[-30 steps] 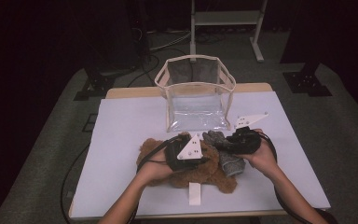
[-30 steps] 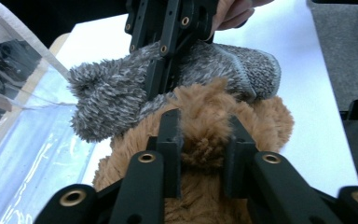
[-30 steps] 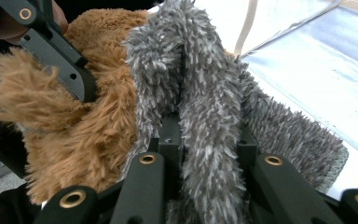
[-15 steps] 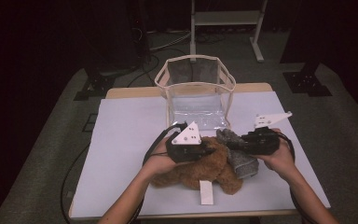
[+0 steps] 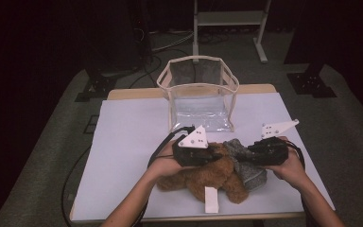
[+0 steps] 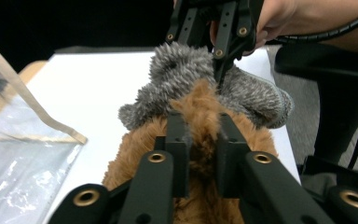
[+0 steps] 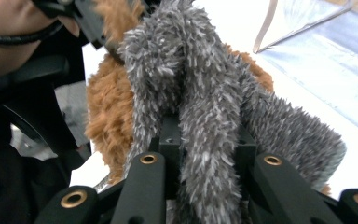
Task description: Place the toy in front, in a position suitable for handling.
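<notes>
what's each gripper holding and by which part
The left gripper pinches a fold of the plush toy's brown fur; the right gripper pinches its grey fuzzy part.

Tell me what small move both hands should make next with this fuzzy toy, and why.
Probably lift it together toward the clear bag. The left gripper is shut on the brown plush toy, the right gripper on its grey fuzzy part, and the bag stands open just behind.
</notes>
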A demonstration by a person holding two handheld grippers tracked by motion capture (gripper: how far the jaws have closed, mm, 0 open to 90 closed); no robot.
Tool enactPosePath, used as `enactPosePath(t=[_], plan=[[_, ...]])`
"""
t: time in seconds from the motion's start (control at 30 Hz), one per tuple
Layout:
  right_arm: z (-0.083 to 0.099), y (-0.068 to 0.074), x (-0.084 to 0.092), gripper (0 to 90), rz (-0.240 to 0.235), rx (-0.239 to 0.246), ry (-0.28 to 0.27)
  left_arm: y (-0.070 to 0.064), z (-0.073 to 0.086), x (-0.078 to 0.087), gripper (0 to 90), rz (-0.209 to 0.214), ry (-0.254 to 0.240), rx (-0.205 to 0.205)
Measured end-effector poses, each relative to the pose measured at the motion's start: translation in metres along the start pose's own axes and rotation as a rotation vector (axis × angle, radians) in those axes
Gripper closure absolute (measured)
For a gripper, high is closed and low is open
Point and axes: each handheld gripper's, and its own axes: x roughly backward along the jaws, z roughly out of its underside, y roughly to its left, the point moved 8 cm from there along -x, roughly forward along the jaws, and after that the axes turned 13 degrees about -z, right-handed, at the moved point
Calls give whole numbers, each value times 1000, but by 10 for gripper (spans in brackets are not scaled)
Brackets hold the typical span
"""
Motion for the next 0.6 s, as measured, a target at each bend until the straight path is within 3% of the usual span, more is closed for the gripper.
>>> enactPosePath(t=[0.13, 0.33, 0.43, 0.53, 0.6], plan=[[1, -1, 0, 724, 7, 5, 1, -2, 0, -4, 530, 4, 29, 2], [-1, -2, -1, 724, 35, 27, 15, -6, 4, -11, 401, 4, 52, -11], [0, -5, -1, 724, 44, 18, 14, -6, 7, -16, 444, 4, 61, -19], [4, -8, -1, 723, 56, 9, 23, -9, 7, -20, 672, -15, 71, -49], [6, -10, 2, 722, 62, -1, 11, -8, 4, -21, 759, -25, 59, -44]])
